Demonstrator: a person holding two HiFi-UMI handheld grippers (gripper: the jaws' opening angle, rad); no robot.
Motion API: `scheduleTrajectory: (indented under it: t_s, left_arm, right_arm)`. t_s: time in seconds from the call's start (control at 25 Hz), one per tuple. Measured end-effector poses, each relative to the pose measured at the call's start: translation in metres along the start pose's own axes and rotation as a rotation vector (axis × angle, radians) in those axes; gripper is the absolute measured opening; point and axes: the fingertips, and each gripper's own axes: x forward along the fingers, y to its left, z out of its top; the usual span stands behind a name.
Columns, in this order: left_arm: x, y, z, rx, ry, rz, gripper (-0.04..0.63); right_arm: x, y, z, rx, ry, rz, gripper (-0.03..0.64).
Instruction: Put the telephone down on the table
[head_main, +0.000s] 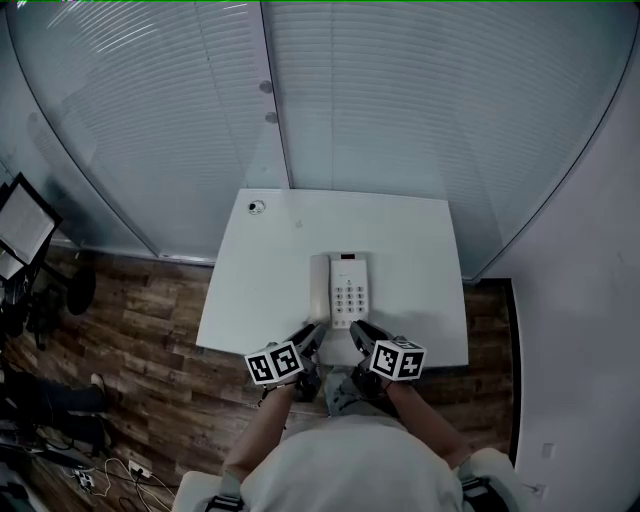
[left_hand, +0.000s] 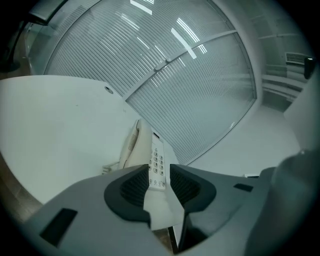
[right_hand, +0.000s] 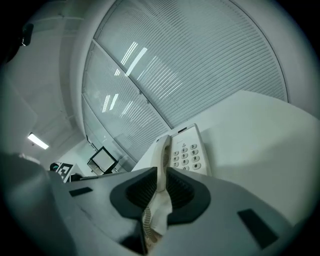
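Resting near the near edge of the white rectangular table (head_main: 285, 255), the cream push-button telephone (head_main: 348, 290) seems already set down. Left gripper (head_main: 314, 331) and right gripper (head_main: 358, 328) stand narrowly apart, pinching nothing; only withdrawal remains.

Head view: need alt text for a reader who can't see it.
A white telephone lies flat, keypad up, near the front edge of a white table. The person's left tool and right tool point at its near end from either side; whether they touch it is unclear here. Slatted blinds fill the background; wood floor surrounds the table.
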Motion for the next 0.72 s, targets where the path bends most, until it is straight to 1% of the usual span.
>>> scheduleTrajectory:
  t_s: [0.08, 0.2, 0.28, 0.44, 0.72]
  left_arm:
    - [-0.007, -0.003, -0.006, 0.006, -0.007, 0.012, 0.135]
    - [-0.017, -0.005, -0.012, 0.017, -0.019, 0.035, 0.092]
    - [-0.023, -0.006, -0.016, 0.02, -0.027, 0.041, 0.079]
    - [-0.036, -0.011, -0.025, 0.01, -0.044, 0.034, 0.057]
    - [-0.054, -0.023, -0.038, 0.022, -0.047, 0.01, 0.035]
  right_arm:
    - [-0.007, 0.005, -0.005, -0.022, 0.004, 0.002, 0.064]
    - [-0.016, 0.012, -0.013, -0.038, 0.009, 0.004, 0.061]
    - [-0.022, 0.015, -0.019, -0.043, 0.013, 0.006, 0.058]
    - [-0.034, 0.021, -0.032, -0.055, 0.016, 0.011, 0.057]
    - [-0.052, 0.03, -0.046, -0.064, 0.019, 0.022, 0.054]
